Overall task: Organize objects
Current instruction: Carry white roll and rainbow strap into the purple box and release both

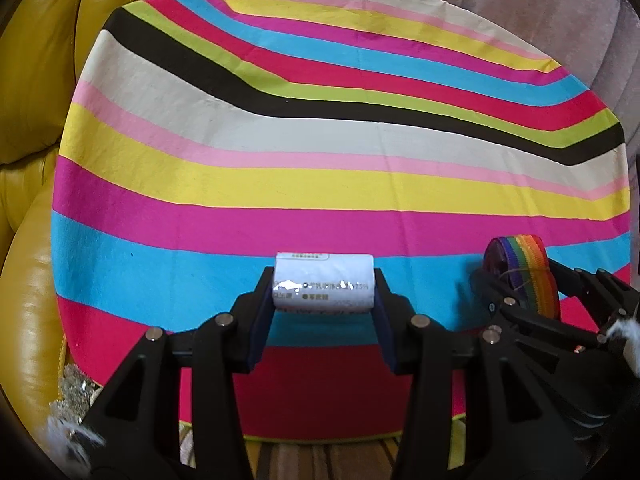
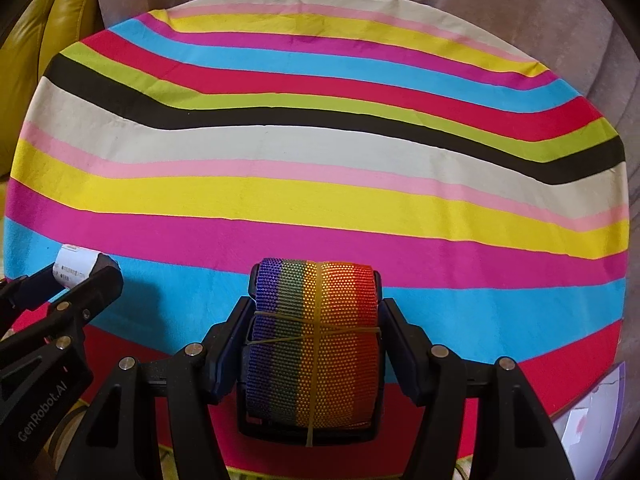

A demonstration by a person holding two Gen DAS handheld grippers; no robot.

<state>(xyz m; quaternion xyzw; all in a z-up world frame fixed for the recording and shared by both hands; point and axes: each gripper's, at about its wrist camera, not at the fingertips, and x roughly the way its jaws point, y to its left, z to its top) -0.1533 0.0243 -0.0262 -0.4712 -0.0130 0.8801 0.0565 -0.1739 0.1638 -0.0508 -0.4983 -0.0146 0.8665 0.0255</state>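
My left fingers (image 1: 324, 292) are closed partway on a small white cylinder (image 1: 323, 285), their flat dark pads pressing on its two round ends. It has a glossy wrapper with small dark print, too fine for me to read. My right fingers (image 2: 316, 320) stand wider and clamp a thick roll of woven webbing (image 2: 314, 344) in rainbow bands, purple through green and yellow to red. The weave is dotted and coarse, and thin yellow rubber bands cross over it. A black plastic buckle (image 2: 256, 430) sits under the roll.

Both things are held just above the round surface (image 2: 320, 152), near its front edge, the white cylinder to the left of the roll. The surface wears a smooth cotton cloth in wavy stripes: cyan, magenta, yellow, pink, cream, black, lime, red. On the side of my left gripper, in the right wrist view, I read "GenRobot.AI" (image 2: 42, 410). A glossy yellow leather seat (image 1: 32, 120) lies to the left, and pale plush fabric (image 1: 500, 0) lies behind.
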